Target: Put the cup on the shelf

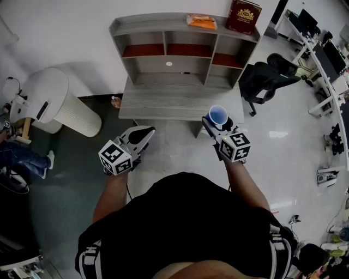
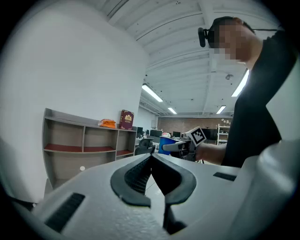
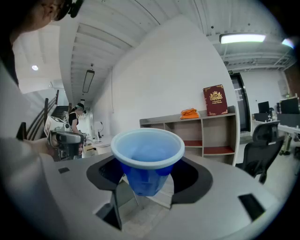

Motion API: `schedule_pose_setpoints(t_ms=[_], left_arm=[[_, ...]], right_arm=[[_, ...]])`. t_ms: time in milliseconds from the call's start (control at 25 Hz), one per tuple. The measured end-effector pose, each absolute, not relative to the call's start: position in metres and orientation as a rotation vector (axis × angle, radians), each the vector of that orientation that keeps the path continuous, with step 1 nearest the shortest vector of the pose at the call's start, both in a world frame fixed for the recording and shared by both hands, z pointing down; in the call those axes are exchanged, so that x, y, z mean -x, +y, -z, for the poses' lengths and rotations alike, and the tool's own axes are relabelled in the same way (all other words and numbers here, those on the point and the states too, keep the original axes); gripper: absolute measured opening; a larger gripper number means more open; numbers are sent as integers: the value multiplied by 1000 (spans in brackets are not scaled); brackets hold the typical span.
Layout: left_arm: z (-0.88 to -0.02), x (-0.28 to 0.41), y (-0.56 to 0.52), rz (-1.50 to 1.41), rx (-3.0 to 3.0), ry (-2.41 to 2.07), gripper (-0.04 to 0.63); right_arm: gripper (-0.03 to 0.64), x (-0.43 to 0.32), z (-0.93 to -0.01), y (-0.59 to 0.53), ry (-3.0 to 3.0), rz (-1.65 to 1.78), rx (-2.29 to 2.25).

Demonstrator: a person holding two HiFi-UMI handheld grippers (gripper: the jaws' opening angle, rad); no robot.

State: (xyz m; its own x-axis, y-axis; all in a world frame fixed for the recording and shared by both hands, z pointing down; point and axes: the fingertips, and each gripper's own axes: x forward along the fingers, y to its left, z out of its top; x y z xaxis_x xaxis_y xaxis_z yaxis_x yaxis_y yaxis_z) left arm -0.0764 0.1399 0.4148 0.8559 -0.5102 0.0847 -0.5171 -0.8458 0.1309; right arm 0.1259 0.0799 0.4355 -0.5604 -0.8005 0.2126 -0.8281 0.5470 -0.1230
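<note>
A blue cup (image 1: 217, 115) with a pale rim stands upright between the jaws of my right gripper (image 1: 216, 124), which is shut on it in the air just in front of the grey desk. In the right gripper view the cup (image 3: 147, 159) fills the middle, pinched below its rim by the gripper (image 3: 148, 174). The grey shelf unit (image 1: 180, 50) rises at the back of the desk, with open compartments. My left gripper (image 1: 143, 133) hangs to the left, jaws together and empty; its own view shows the gripper (image 2: 151, 163) shut, with the shelf (image 2: 84, 140) far left.
An orange packet (image 1: 201, 21) and a dark red box (image 1: 243, 16) sit on the shelf's top board. A black office chair (image 1: 264, 79) stands right of the desk (image 1: 163, 103). A white cylindrical appliance (image 1: 60, 103) stands at the left, and desks with monitors line the far right.
</note>
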Motion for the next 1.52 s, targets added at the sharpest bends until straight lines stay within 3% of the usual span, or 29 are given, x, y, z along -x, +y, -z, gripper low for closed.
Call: schedule_pose_setpoints(t_ms=[1160,1520], left_arm=[[-416,-50,94,-130,-2870,-854,17],[-422,-49,81,-162,-2833,-938,17]], right_arm=[[295,-216,-438,25,-2774,-311,-1260],[295,-218,-442,11,-2762,-294,-1218]])
